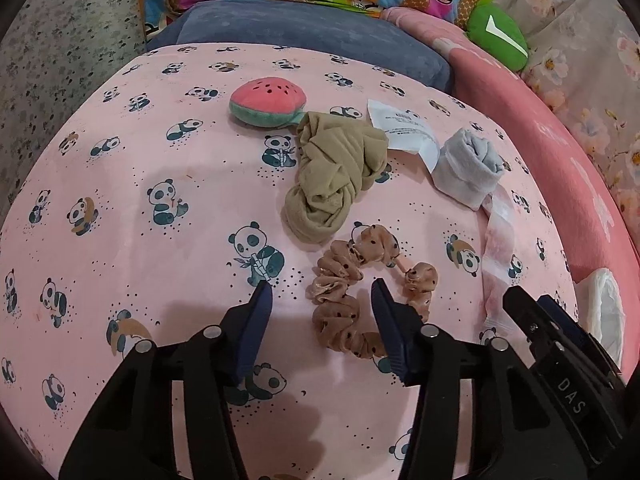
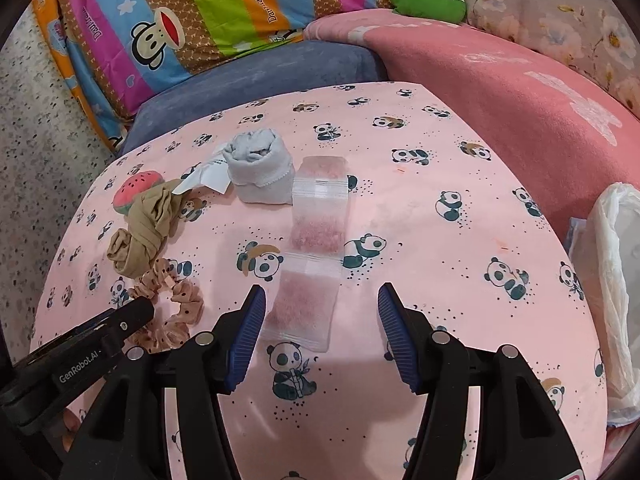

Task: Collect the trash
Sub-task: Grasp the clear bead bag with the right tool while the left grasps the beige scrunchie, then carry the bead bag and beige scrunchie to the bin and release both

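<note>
Both claws hang spread and empty over the panda-print bed sheet (image 2: 460, 240). Right claw (image 2: 322, 316) has the near end of a clear plastic wrapper strip (image 2: 316, 256) just ahead, between its fingers; a white trash bag (image 2: 616, 280) sits off to its right. Left claw (image 1: 322, 312) hovers above a dotted scrunchie (image 1: 352, 292). Beyond it lie tan stockings (image 1: 332, 176), a rolled grey sock (image 1: 468, 168), a paper receipt (image 1: 404, 128) and, farthest, a watermelon toy (image 1: 268, 100). Judging by this, collection has barely begun: wrapper and receipt still await bagging.
</note>
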Demonstrator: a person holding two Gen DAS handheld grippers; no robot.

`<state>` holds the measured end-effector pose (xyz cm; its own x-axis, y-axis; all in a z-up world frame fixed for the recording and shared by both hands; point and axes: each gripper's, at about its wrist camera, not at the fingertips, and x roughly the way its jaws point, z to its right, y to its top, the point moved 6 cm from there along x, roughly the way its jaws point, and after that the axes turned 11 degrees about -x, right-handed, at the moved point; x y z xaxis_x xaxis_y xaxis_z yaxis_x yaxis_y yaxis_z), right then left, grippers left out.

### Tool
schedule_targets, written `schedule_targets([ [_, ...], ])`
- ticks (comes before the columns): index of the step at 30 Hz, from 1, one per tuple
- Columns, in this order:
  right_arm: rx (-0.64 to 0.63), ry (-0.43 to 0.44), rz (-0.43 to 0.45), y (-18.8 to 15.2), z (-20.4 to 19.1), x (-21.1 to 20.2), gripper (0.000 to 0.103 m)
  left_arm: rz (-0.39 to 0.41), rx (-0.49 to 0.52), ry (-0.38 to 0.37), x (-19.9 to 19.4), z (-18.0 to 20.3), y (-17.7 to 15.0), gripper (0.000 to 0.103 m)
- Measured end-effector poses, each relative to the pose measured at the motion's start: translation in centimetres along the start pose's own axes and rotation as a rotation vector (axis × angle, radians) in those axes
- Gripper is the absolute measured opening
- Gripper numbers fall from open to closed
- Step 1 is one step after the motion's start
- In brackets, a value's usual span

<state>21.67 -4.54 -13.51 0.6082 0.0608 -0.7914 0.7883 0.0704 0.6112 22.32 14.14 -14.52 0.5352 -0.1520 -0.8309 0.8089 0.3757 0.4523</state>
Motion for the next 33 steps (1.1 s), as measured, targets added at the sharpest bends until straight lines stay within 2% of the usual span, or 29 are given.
schedule_targets([
  [2,0.002,0.01,-0.011,-0.1,-0.3,0.6,0.057,-0.004,0.005,-0.011,0.1,0.2,0.0,0.037],
  [4,0.001,0.016,-0.024,-0.4,-0.6,1.3,0.057,-0.013,0.01,-0.023,0.2,0.4,0.0,0.023],
  [7,-0.027,-0.004,-0.013,-0.7,-0.9,1.5,0.054,-0.025,0.017,-0.034,0.3,0.7,-0.2,0.017],
  [9,-0.05,-0.036,-0.012,-0.9,-0.9,1.4,0.038,-0.026,0.028,-0.034,0.2,1.0,-0.5,0.016],
  [10,-0.056,-0.043,-0.014,-1.0,-0.7,1.4,0.034,-0.028,0.031,-0.037,0.2,1.2,-0.6,0.015],
  [13,-0.034,-0.021,-0.022,-1.3,0.2,1.0,0.017,-0.032,0.043,-0.047,-0.3,2.0,-1.1,0.015],
  [19,0.022,-0.019,0.002,-2.2,2.4,-1.3,0.015,-0.026,0.084,-0.059,-1.7,4.1,-2.1,0.015],
  [33,0.126,-0.056,0.16,-2.6,9.1,-10.7,0.015,-0.007,0.212,-0.11,-5.8,11.5,-5.9,0.015],
])
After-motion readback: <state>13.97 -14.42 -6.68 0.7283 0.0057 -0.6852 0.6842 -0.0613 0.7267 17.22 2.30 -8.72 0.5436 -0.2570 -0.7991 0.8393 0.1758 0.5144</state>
